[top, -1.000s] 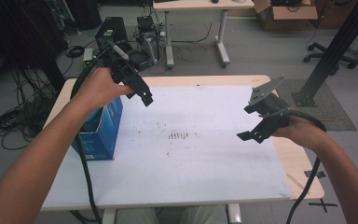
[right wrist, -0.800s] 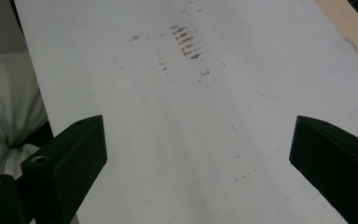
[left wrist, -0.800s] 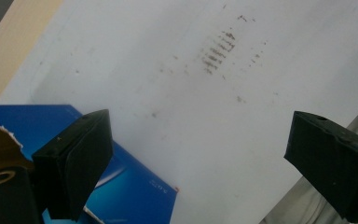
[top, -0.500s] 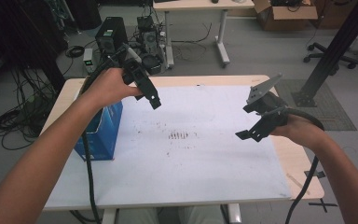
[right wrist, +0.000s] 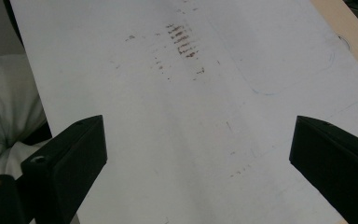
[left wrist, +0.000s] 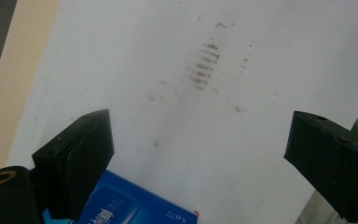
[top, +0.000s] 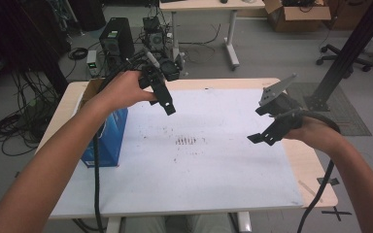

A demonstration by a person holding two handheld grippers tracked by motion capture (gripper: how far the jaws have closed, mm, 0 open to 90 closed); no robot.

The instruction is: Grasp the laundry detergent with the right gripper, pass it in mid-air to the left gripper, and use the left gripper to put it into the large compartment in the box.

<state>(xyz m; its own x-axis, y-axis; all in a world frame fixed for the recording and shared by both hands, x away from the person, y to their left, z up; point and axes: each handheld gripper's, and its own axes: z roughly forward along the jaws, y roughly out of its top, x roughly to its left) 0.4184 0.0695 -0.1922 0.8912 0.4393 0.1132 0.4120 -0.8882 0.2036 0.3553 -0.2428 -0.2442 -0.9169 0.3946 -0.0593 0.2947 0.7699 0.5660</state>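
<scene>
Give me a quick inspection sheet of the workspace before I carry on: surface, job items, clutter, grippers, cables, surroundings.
Surface: white sheet covering the wooden table; brown stain marks near its middle.
Job's things: blue box open-topped at the table's left edge, under the left forearm.
Clutter: nothing seen on the sheet.
Grippers: left gripper open, held above the sheet beside the box; right gripper open, held above the sheet's right part; both empty.
Cables: black cable hangs from the left gripper; another trails from the right.
Surroundings: computer tower, second table, cardboard box, floor cables.
</scene>
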